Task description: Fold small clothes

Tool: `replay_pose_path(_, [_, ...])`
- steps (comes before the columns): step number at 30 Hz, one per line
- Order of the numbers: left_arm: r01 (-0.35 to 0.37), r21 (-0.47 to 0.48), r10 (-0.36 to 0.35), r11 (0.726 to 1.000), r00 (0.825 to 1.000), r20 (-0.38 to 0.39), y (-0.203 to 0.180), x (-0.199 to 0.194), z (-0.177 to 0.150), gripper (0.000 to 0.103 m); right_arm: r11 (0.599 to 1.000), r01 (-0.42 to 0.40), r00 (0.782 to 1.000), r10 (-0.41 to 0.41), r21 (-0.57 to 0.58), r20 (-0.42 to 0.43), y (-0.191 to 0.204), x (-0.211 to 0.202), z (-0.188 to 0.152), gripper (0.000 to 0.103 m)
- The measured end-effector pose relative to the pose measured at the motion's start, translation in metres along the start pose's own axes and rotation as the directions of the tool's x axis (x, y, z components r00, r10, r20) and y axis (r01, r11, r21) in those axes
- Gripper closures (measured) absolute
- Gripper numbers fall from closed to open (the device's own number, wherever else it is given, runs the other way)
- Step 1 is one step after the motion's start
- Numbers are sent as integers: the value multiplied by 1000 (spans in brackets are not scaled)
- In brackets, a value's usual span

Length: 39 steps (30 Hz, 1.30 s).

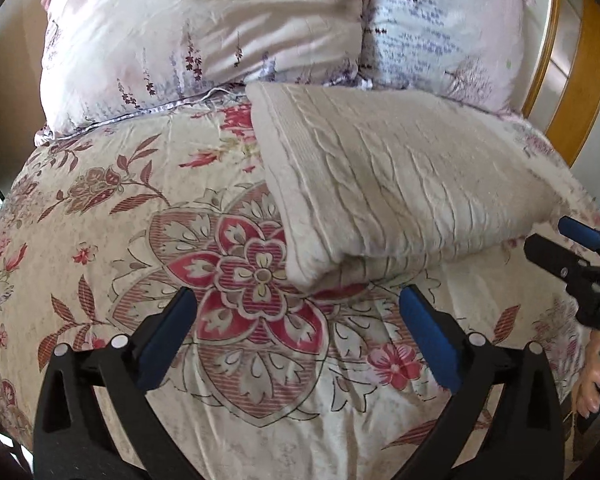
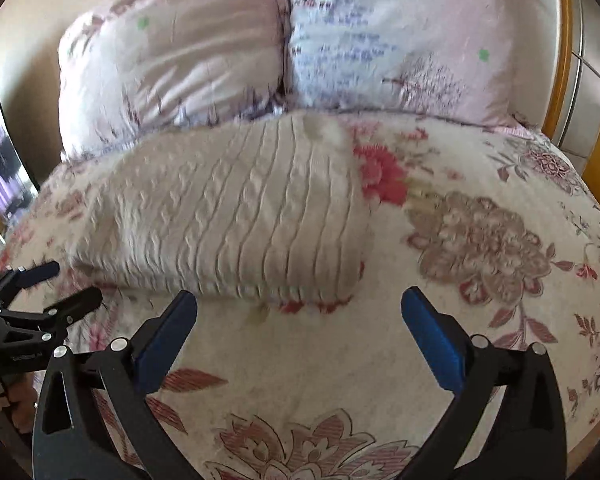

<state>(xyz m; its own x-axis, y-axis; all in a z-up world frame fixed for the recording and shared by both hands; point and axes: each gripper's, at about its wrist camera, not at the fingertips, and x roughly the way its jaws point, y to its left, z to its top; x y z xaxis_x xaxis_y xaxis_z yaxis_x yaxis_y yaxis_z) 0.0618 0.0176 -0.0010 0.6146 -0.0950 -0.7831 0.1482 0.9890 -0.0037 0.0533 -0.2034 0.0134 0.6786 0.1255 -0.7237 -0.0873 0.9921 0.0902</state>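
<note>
A cream cable-knit sweater (image 1: pixel 396 184) lies folded into a thick rectangle on the flowered bedspread (image 1: pixel 120 240). My left gripper (image 1: pixel 298 300) stands open just short of the sweater's near left corner, nothing between its blue pads. In the right wrist view the same sweater (image 2: pixel 236 216) fills the middle, and my right gripper (image 2: pixel 300 300) stands open in front of its near right corner, touching nothing. Each gripper shows in the other's view: the right gripper (image 1: pixel 568 236) at the right edge, the left gripper (image 2: pixel 66 284) at the left edge, both with jaws apart.
Two pale flowered pillows (image 1: pixel 204 40) (image 2: pixel 380 40) lean against the wall behind the sweater. A curved wooden headboard (image 1: pixel 572 92) runs along the right. A person's fingers (image 1: pixel 592 384) show at the right edge below the right gripper.
</note>
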Motion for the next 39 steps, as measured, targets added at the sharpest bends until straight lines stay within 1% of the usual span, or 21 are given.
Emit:
replay_pose_path(5, [6, -8, -6, 1000, 999, -47, -4, 10, -4, 2, 1000, 10, 999, -11, -21, -46, 6, 9, -5, 1])
replay_pose_path(12, [-28, 11, 28, 1000, 998, -51, -9, 14, -6, 2, 999, 30, 996, -32, -27, -81, 8, 18, -11, 1])
replay_pose_path(15, [-32, 11, 33, 999, 998, -47, -10, 14, -7, 2, 999, 38, 995, -40, -24, -96, 8, 21, -13, 1])
replay_pose_path(19, [-33, 9, 34, 999, 999, -35, -10, 15, -7, 2, 998, 51, 993, -53, -29, -103, 9, 22, -14, 1])
replay_pose_path(26, [-34, 6, 34, 999, 999, -24, -9, 14, -6, 2, 998, 51, 993, -53, -28, -103, 8, 22, -14, 1])
replay_pose_path(39, [-34, 5, 34, 999, 999, -24, -9, 14, -7, 2, 998, 48, 993, -51, -30, -103, 8, 22, -14, 1])
